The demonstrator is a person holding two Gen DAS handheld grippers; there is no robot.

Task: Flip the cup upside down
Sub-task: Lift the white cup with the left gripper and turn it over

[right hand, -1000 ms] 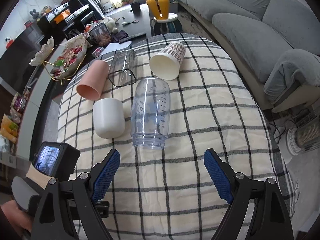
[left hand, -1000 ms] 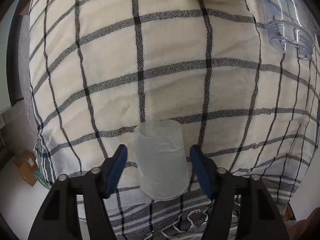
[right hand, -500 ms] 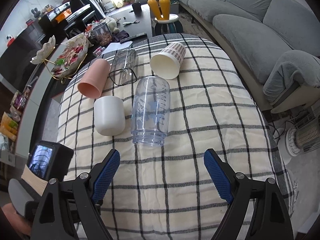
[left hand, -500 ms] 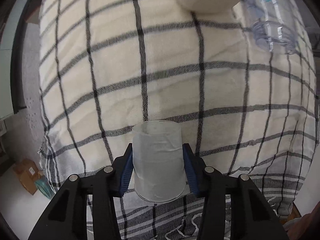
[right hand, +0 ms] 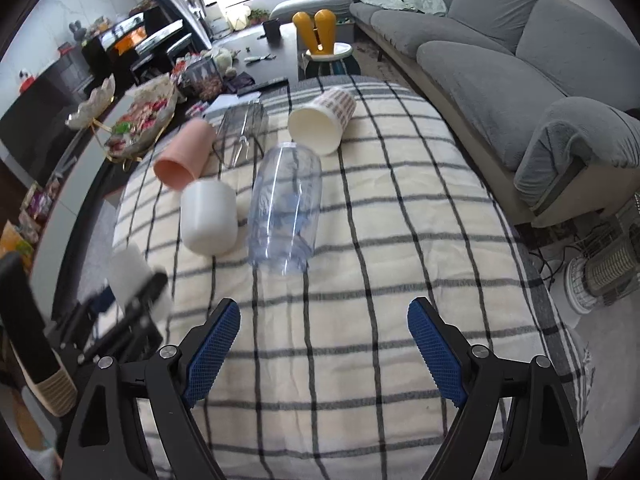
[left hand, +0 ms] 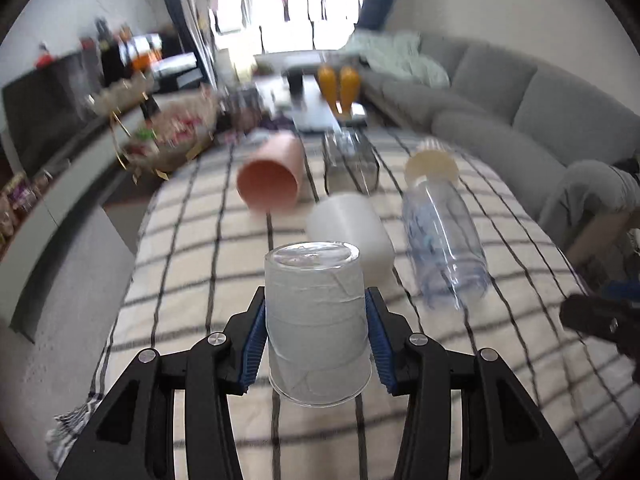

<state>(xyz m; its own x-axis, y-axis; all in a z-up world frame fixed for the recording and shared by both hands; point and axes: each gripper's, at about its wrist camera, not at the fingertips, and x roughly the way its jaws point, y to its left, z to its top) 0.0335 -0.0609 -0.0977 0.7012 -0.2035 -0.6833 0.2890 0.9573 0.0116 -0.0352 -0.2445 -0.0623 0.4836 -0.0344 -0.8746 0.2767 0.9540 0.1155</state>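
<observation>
Fingers (left hand: 378, 344) of left gripper (left hand: 316, 336) now clamping frosted cup (left hand: 316, 320), swinging from facing down to level, mid-flip; right gripper (right hand: 323, 344) idling, spread wide.

Frosted translucent plastic cup (left hand: 317, 322): between left gripper (left hand: 316, 338) pads.
White opaque cup (right hand: 209, 218): on checked cloth (right hand: 400, 248), left of clear plastic bottle (right hand: 286, 210).
Pink cup (right hand: 185, 154): behind the white one.
Patterned paper cup (right hand: 322, 120): behind the bottle.
</observation>
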